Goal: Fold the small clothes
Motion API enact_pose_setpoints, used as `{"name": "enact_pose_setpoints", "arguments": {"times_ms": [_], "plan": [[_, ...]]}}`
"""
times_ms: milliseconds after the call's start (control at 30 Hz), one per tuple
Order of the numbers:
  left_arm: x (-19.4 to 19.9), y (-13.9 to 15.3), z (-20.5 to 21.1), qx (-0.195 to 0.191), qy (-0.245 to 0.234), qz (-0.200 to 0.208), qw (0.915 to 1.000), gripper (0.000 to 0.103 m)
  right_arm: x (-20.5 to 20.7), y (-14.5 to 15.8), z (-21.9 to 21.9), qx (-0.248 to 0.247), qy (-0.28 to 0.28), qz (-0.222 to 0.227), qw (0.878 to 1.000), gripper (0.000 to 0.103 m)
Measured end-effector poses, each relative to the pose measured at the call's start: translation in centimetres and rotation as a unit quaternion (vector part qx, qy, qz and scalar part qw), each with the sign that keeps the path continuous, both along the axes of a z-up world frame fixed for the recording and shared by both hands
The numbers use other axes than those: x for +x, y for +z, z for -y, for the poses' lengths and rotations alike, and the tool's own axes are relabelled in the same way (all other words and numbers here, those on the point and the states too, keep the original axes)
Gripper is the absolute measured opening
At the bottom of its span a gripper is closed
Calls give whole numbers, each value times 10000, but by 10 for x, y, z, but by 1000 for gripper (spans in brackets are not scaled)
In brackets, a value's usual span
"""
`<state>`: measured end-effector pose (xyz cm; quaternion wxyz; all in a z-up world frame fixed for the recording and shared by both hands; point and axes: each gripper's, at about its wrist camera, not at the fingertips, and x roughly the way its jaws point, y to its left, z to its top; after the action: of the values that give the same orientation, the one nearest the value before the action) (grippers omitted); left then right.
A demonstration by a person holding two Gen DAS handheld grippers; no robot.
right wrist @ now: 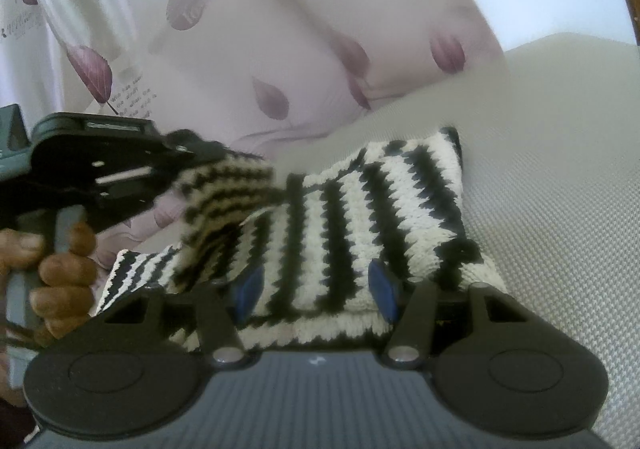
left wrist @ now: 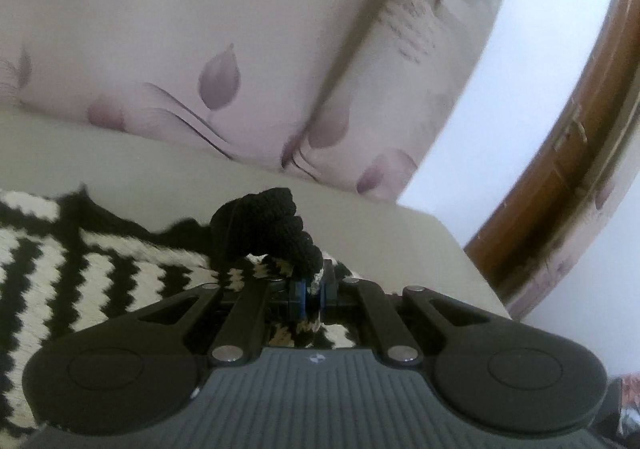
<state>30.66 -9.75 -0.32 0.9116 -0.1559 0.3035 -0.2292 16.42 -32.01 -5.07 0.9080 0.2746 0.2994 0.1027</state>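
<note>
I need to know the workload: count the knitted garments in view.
1. A black-and-white striped knit lies on the grey cushion; the left gripper pinches one edge and lifts it, the open right gripper hovers over the flat part. Others may be out of view.

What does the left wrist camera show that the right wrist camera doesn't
Left wrist only: the left gripper with its jaws shut on a bunched edge of the striped knit garment, a black knitted part rising just beyond, and a brown wooden frame.
Right wrist only: the right gripper with jaws open above the garment, and the person's hand holding the left gripper, which lifts a corner of the knit.
Both: the garment, the pale surface under it, and the leaf-print fabric behind.
</note>
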Motion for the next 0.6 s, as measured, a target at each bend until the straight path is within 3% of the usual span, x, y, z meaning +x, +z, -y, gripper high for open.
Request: {"name": "enact_pose_setpoints", "arguments": {"times_ms": [600], "plan": [[0, -11, 51, 154, -914, 87, 9957, 7, -2, -3, 6, 231, -61, 57, 9997, 58]]}}
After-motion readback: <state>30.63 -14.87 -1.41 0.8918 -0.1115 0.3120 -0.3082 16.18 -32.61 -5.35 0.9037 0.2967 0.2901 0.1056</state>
